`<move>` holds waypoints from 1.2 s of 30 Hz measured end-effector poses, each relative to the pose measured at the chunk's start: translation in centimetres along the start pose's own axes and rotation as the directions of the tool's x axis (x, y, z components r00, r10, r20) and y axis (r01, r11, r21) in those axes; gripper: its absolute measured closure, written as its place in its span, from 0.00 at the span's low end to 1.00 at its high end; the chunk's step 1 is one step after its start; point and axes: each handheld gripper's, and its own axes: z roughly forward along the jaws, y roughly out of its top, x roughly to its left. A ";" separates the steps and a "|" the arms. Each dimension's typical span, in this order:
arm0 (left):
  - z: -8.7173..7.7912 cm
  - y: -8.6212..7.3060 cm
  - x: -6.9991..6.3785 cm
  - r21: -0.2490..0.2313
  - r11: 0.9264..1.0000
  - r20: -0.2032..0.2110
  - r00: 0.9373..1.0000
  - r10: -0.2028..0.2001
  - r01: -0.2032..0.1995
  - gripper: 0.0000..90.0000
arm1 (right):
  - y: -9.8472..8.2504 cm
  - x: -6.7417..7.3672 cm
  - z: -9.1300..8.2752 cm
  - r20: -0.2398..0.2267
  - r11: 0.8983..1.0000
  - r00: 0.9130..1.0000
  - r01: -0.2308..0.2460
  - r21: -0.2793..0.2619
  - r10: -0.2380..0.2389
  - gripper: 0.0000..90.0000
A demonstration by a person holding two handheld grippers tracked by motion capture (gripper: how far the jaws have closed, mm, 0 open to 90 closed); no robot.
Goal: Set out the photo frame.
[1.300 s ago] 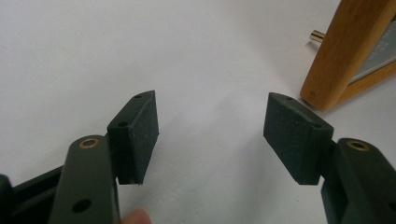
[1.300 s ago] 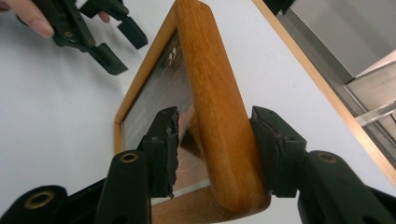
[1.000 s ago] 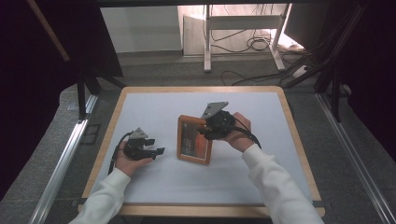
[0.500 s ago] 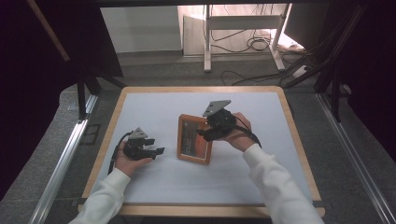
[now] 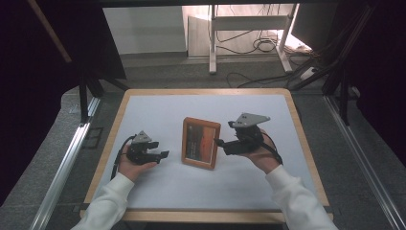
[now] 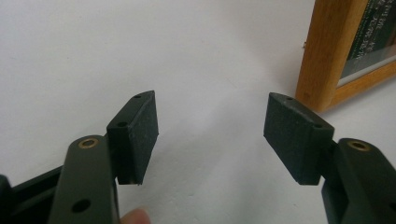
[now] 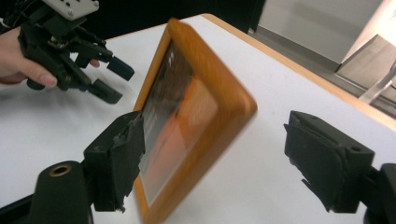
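While upright, picture frame point(image 5: 201, 143) facing viewer.

White table point(image 5: 158, 115), cables point(image 5: 258, 45) beyond

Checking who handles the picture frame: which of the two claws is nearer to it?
The right claw: its open jaws sit at the wooden picture frame's right edge, having just been opening. The left claw rests apart, across bare table.

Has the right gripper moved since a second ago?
Yes. The right gripper has slid right off the picture frame, toward the table's right edge, its jaws just opening.
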 end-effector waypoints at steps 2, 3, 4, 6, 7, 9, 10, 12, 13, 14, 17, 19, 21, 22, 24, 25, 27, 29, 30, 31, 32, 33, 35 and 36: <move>0.0 0.0 -0.1 0.000 1.000 0.002 1.000 0.001 -0.001 0.38 | -1.1 0.1 -0.8 0.001 1.000 1.000 -0.023 -0.010 0.023 0.22; 0.0 0.0 -0.1 0.002 1.000 0.003 1.000 0.003 -0.003 0.38 | -1.7 0.2 -1.1 -0.001 0.999 0.999 -0.033 -0.013 0.033 0.22; 0.0 0.0 -0.1 0.002 1.000 0.003 1.000 0.005 -0.005 0.38 | -2.3 0.2 -1.5 -0.004 0.999 0.999 -0.044 -0.015 0.044 0.22; 0.1 -0.1 -0.2 0.005 1.000 0.003 1.000 0.004 -0.004 0.38 | -3.6 0.3 -2.1 -0.004 0.998 0.998 -0.062 -0.020 0.062 0.22; 0.1 -0.1 -0.2 0.005 1.000 0.003 1.000 0.004 -0.004 0.38 | -3.6 0.3 -2.1 -0.004 0.998 0.998 -0.062 -0.020 0.062 0.22; 0.1 0.0 -0.4 0.007 1.000 0.004 1.000 0.008 -0.008 0.38 | -5.3 0.4 -3.0 -0.005 0.995 0.995 -0.096 -0.023 0.096 0.23; 0.2 0.0 -0.5 0.002 1.000 0.005 1.000 0.009 -0.009 0.38 | -5.9 0.5 -3.2 -0.004 0.994 0.995 -0.102 -0.023 0.102 0.23; 0.2 0.1 -0.7 -0.003 1.000 0.004 1.000 0.016 -0.016 0.38 | -7.1 0.5 -3.6 -0.001 0.993 0.993 -0.120 -0.016 0.120 0.23; 0.2 0.1 -0.8 -0.005 1.000 0.011 1.000 0.018 -0.018 0.40 | -7.7 0.4 -3.7 0.001 0.992 0.992 -0.127 -0.012 0.128 0.23; 0.2 0.2 -0.8 -0.009 1.000 0.017 1.000 0.019 -0.019 0.42 | -8.3 0.4 -3.8 0.003 0.991 0.991 -0.135 -0.007 0.135 0.23; 0.2 0.5 -1.1 -0.023 1.000 0.036 0.999 0.013 -0.012 0.55 | -9.9 0.2 -3.9 0.013 0.988 0.988 -0.155 0.015 0.155 0.23; 0.3 0.6 -1.3 -0.033 0.999 0.034 0.999 0.020 -0.019 0.62 | -10.2 0.1 -3.9 0.015 0.988 0.988 -0.156 0.021 0.155 0.23; 0.7 1.0 -1.7 -0.044 0.998 0.043 0.998 0.035 -0.034 0.89 | -10.8 0.0 -3.8 0.028 0.988 0.988 -0.154 0.033 0.153 0.23; 0.9 1.2 -1.8 -0.041 0.999 0.048 0.998 0.034 -0.032 0.94 | -10.9 0.0 -3.7 0.028 0.988 0.988 -0.151 0.039 0.150 0.22; 1.4 1.4 -1.9 -0.040 0.999 0.062 0.998 0.024 -0.022 1.00 | -11.3 0.2 -3.4 0.031 0.988 0.990 -0.142 0.056 0.140 0.22; 1.7 1.5 -2.0 -0.038 0.999 0.070 0.997 0.015 -0.012 1.00 | -11.4 0.2 -3.3 0.033 0.989 0.990 -0.136 0.065 0.134 0.22; 2.3 1.5 -2.1 -0.024 0.999 0.073 0.997 0.023 -0.021 1.00 | -11.7 0.3 -3.0 0.035 0.988 0.991 -0.129 0.080 0.126 0.22; 2.5 1.5 -2.2 -0.019 1.000 0.072 0.997 0.024 -0.023 1.00 | -11.8 0.3 -2.9 0.037 0.988 0.992 -0.126 0.086 0.123 0.22; 2.7 1.5 -2.3 -0.015 0.999 0.077 0.997 0.030 -0.029 1.00 | -11.9 0.4 -2.8 0.039 0.988 0.992 -0.121 0.098 0.118 0.22; 2.7 1.5 -2.3 -0.015 0.999 0.077 0.997 0.030 -0.029 1.00 | -11.9 0.4 -2.8 0.039 0.988 0.992 -0.121 0.098 0.118 0.22; 2.9 1.6 -2.5 -0.013 0.999 0.081 0.996 0.034 -0.033 1.00 | -12.0 0.4 -2.7 0.042 0.988 0.993 -0.110 0.111 0.106 0.22; 2.9 1.6 -2.5 -0.013 0.999 0.081 0.996 0.034 -0.033 1.00 | -12.0 0.4 -2.7 0.042 0.988 0.993 -0.110 0.111 0.106 0.22; 3.0 1.6 -2.8 -0.011 0.999 0.086 0.995 0.054 -0.053 1.00 | -12.0 0.4 -2.6 0.036 0.989 0.995 -0.100 0.111 0.096 0.21; 3.0 1.6 -2.8 -0.011 0.999 0.086 0.995 0.054 -0.053 1.00 | -12.0 0.4 -2.6 0.036 0.989 0.995 -0.100 0.111 0.096 0.21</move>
